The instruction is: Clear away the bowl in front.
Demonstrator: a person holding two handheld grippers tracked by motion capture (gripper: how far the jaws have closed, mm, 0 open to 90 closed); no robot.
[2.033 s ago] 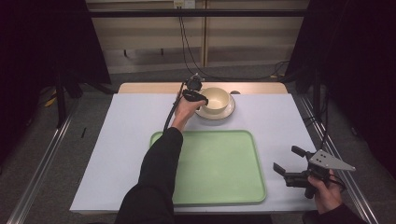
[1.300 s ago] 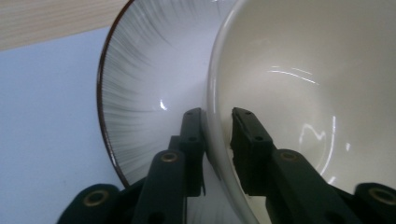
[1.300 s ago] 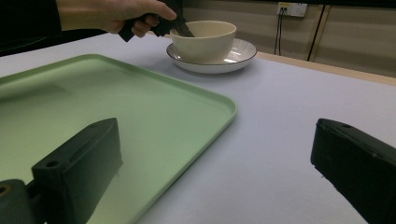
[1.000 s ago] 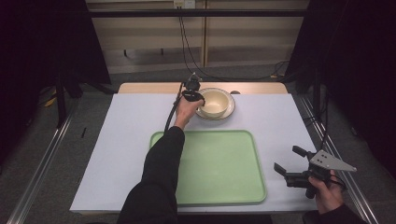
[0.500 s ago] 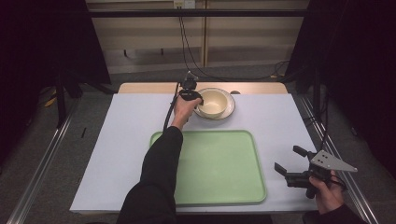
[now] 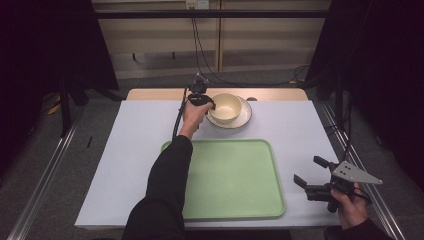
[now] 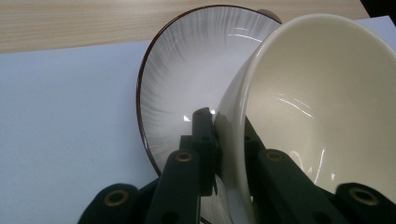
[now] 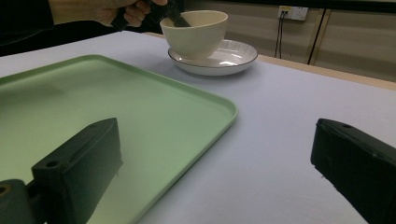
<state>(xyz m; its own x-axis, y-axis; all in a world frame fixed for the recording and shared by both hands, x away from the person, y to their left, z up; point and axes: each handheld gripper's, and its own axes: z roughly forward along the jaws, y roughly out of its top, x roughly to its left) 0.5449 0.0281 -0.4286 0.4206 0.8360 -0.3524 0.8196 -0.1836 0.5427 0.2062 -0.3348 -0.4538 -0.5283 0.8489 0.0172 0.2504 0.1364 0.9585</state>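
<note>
While the high view looks down on the table (image 6: 125, 150), the left gripper (image 6: 206, 104) is at the far side, where a cream bowl (image 6: 226, 107) sits in a white plate (image 6: 243, 116). Its jaws are closed on the near left rim of the bowl. The green tray (image 6: 235, 180) lies in the middle of the table, nearer to the person, and nothing is on it. The right gripper (image 6: 309, 175) is held low at the near right corner, beside the tray, with its jaws wide apart and nothing between them.

From the left gripper view, the two black jaws pinch the wall of the bowl (image 7: 322, 102), one jaw inside and one outside. The bowl looks tilted against the plate (image 7: 187, 79), which has a dark thin rim and fine grey lines.

From the right gripper view, the jaws stand far from each other and hold nothing. Between them I see the tray (image 8: 140, 107) on the pale table cover (image 8: 280, 140). Farther away, the bowl (image 8: 196, 28) stands in the plate (image 8: 229, 58), and the left hand (image 8: 116, 10) holds the left gripper on the bowl's rim.
</note>
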